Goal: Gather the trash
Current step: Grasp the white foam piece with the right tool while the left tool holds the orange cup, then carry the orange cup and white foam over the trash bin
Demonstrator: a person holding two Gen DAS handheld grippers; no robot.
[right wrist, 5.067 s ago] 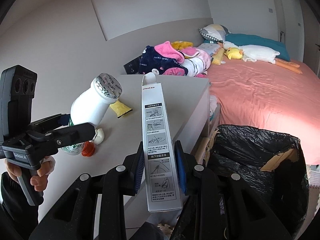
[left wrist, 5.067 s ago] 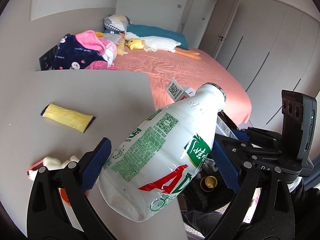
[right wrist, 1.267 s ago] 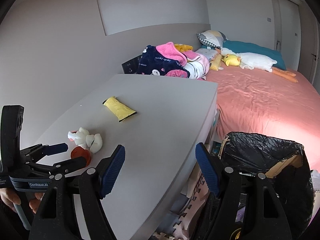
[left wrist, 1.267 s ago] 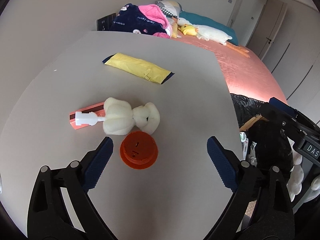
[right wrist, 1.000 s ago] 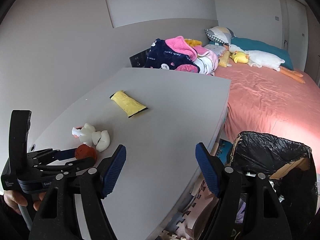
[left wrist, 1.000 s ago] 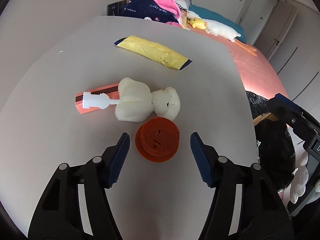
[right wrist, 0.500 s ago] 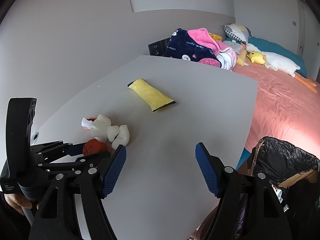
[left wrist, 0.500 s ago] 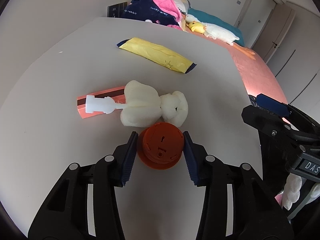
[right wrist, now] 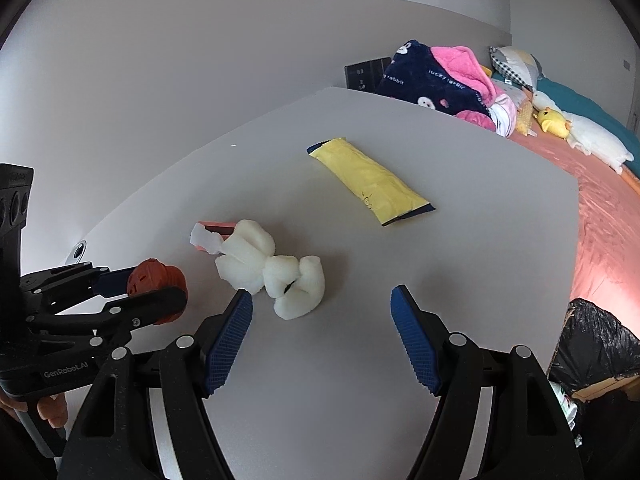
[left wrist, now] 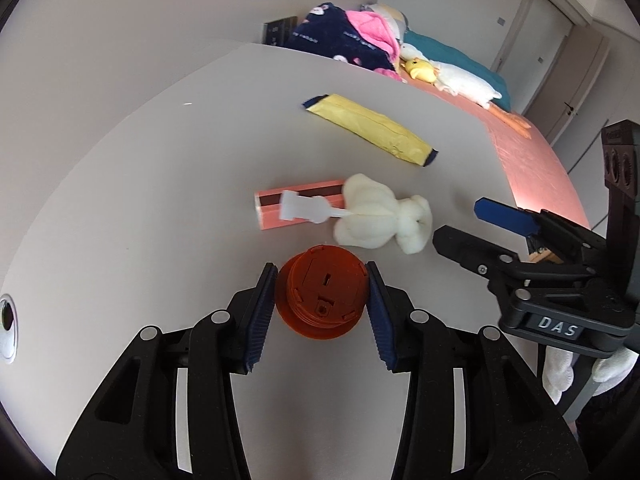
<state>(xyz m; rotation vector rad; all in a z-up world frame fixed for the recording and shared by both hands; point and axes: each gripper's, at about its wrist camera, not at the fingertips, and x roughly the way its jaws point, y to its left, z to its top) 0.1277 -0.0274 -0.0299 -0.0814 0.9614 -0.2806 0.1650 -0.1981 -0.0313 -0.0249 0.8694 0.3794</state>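
My left gripper (left wrist: pixel 322 286) is shut on an orange plastic cap (left wrist: pixel 323 298), which also shows in the right wrist view (right wrist: pixel 154 280), held just above the grey table (left wrist: pixel 140 184). A white crumpled foam piece (left wrist: pixel 380 216) lies beyond it, partly on a pink flat box (left wrist: pixel 300 204). A yellow snack wrapper (left wrist: pixel 370 128) lies farther back. My right gripper (right wrist: pixel 322 320) is open and empty, hovering just short of the foam piece (right wrist: pixel 276 270). The wrapper (right wrist: pixel 370 180) lies beyond it.
A black-lined trash bin (right wrist: pixel 596 352) stands off the table's right edge, low down. A bed with a pink sheet (right wrist: pixel 608 200), clothes (right wrist: pixel 436 76) and soft toys lies behind the table. A round hole (left wrist: pixel 6 328) sits in the table at far left.
My left gripper has closed on the orange cap and lifted it slightly. My right gripper has swung from over the bin to over the table, near the foam piece.
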